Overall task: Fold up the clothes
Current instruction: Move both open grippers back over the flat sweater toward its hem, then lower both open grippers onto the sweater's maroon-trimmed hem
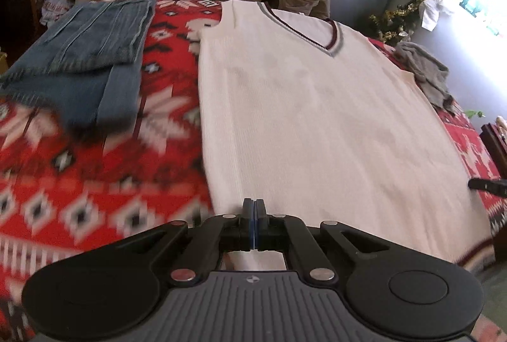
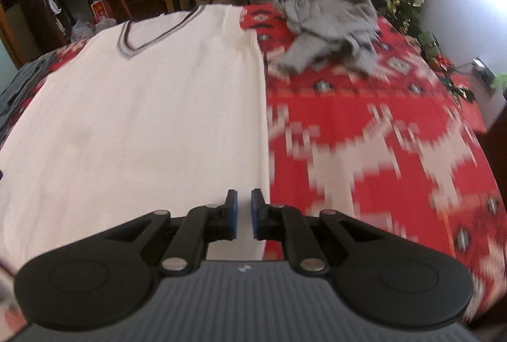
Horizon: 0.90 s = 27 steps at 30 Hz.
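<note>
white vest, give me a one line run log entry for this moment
white vest: flat on red blanket | left gripper: shut, empty | right gripper: slightly open, empty | jeans: folded

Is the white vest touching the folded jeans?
Apart. The left wrist view shows a strip of red blanket between the white vest and the folded jeans.

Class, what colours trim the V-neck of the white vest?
The V-neck trim is grey with a dark maroon stripe, clearest in the left wrist view.
</note>
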Each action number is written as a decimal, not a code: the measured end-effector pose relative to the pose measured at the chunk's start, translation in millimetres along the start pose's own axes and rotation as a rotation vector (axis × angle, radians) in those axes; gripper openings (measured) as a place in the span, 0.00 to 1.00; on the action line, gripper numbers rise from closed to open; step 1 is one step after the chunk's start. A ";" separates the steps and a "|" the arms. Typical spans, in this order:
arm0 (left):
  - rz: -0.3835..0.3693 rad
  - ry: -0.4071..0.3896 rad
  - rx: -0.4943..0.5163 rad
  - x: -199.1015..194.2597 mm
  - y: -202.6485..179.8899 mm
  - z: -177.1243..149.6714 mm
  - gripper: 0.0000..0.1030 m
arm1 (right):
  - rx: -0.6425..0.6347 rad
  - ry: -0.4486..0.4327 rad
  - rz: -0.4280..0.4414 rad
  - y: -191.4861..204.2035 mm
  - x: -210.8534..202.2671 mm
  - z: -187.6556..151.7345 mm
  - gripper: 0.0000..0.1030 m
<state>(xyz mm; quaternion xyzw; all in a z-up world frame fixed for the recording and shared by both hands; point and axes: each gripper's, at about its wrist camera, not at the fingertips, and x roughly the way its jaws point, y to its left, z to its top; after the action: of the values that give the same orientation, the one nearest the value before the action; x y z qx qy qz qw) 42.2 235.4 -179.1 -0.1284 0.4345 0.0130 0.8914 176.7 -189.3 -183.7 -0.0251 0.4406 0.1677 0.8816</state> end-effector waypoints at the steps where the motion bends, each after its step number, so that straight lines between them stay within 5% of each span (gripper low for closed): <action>1: 0.003 -0.002 0.000 -4.7 -2.0 -6.9 0.02 | 0.011 0.000 0.002 1.2 -8.3 -10.3 0.09; 11: 0.033 -0.029 0.045 -33.8 -28.2 -54.5 0.02 | 0.045 -0.020 0.027 21.3 -58.0 -70.2 0.13; 21: -0.033 -0.079 0.023 -48.9 -52.3 -50.9 0.02 | 0.001 -0.064 0.064 40.4 -81.2 -69.9 0.16; 27: -0.059 -0.084 -0.008 -11.9 -74.4 -31.1 0.04 | -0.062 -0.110 0.103 75.1 -65.9 -48.8 0.16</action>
<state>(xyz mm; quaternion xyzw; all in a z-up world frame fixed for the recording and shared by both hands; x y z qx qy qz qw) 20.9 157.1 -172.0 -0.1438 0.3927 -0.0062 0.9083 78.8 -145.9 -154.0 -0.0204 0.3868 0.2276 0.8934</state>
